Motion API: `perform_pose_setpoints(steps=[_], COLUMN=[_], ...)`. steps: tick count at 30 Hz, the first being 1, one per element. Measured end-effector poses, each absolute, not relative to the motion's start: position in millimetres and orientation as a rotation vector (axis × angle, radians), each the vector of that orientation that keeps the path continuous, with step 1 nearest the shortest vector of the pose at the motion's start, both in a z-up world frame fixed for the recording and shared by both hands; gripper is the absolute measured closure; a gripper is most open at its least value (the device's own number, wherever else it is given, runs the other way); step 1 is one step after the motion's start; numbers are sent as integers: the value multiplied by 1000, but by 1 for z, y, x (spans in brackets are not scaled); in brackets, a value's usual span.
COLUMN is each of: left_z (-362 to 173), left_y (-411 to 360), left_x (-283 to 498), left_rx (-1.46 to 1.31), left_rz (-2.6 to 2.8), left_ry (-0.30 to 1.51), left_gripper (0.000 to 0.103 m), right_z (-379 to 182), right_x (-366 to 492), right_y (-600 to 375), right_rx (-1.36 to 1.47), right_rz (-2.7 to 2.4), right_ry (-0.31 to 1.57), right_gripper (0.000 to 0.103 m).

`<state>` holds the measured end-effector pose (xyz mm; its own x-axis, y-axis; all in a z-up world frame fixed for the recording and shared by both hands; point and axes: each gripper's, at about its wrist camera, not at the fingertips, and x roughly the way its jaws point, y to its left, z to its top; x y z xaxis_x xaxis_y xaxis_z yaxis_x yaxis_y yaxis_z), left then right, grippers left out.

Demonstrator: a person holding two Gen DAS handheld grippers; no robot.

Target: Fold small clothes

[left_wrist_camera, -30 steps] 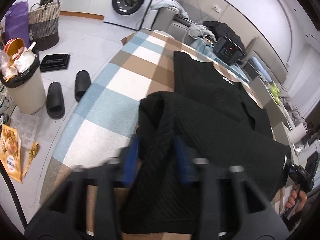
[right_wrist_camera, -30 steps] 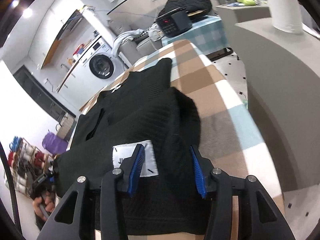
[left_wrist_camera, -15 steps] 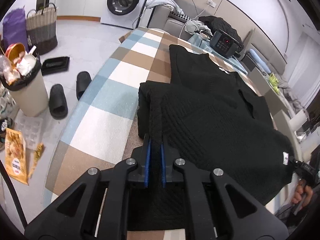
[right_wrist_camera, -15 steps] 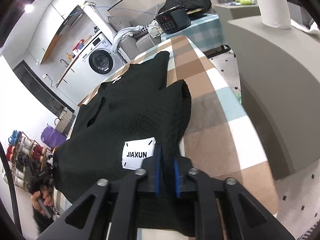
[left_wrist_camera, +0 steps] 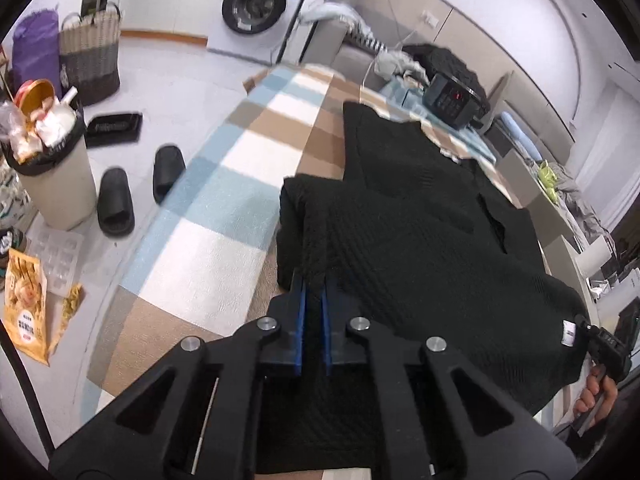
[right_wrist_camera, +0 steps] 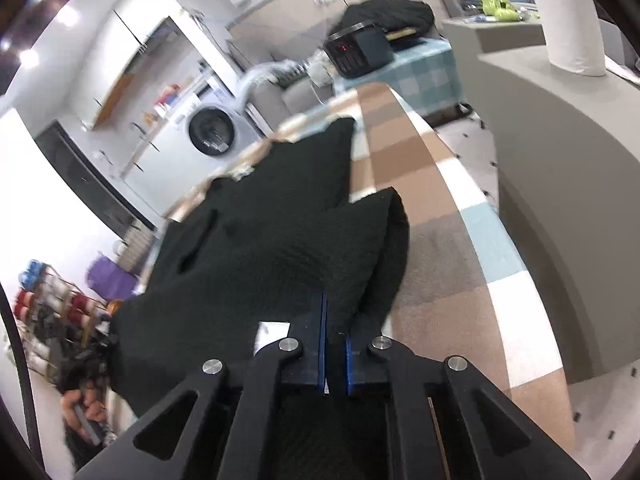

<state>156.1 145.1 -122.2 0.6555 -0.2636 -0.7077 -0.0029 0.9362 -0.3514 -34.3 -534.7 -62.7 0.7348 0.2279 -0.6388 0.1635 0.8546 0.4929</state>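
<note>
A black knit sweater (left_wrist_camera: 420, 232) lies partly folded on a table covered with a checked cloth (left_wrist_camera: 224, 208). My left gripper (left_wrist_camera: 314, 300) is shut on the sweater's near edge at its left side. My right gripper (right_wrist_camera: 334, 320) is shut on the sweater (right_wrist_camera: 280, 240) at its right side, beside a white label (right_wrist_camera: 272, 334). The label also shows in the left wrist view (left_wrist_camera: 568, 332), next to the other gripper and hand. The sweater's near edge is lifted off the checked cloth (right_wrist_camera: 460, 248).
On the floor to the left are a full bin (left_wrist_camera: 52, 160), black slippers (left_wrist_camera: 116, 200), a basket (left_wrist_camera: 90, 56) and a washing machine (left_wrist_camera: 256, 4). A black appliance (left_wrist_camera: 452, 100) sits at the table's far end. A grey counter (right_wrist_camera: 560, 160) with a paper roll (right_wrist_camera: 572, 20) stands to the right.
Both grippers were open around the sweater's edge a second ago and have shut on it. They now lift the near edge, and the right view is blurred with motion.
</note>
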Motion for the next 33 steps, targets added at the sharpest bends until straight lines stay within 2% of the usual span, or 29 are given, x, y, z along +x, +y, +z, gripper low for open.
perform_pose_setpoints(steps=[4,14,21,31,33], left_z=[-116,-78,-106,-127,-128], left_y=[146,142,131,125,124], left_x=[155,190,224,231,228], left_rx=[-346,-347,-279,-274,-268], left_rz=[-155,-168,-128,-119,-109], left_ry=[822,711,821,857,861], left_gripper=[100,100,100,100,94], right_z=[-63,-22,-60,-62,-64], right_x=[-37,-10,27,24,22], right_y=[-534,-535,-540,-549,-548], right_rx=[557,556,514,538,554], right_rz=[21,-13,-161,-192,-187], right_ry=[749,572,784,789,802], right_gripper=[97,98,98,97,93])
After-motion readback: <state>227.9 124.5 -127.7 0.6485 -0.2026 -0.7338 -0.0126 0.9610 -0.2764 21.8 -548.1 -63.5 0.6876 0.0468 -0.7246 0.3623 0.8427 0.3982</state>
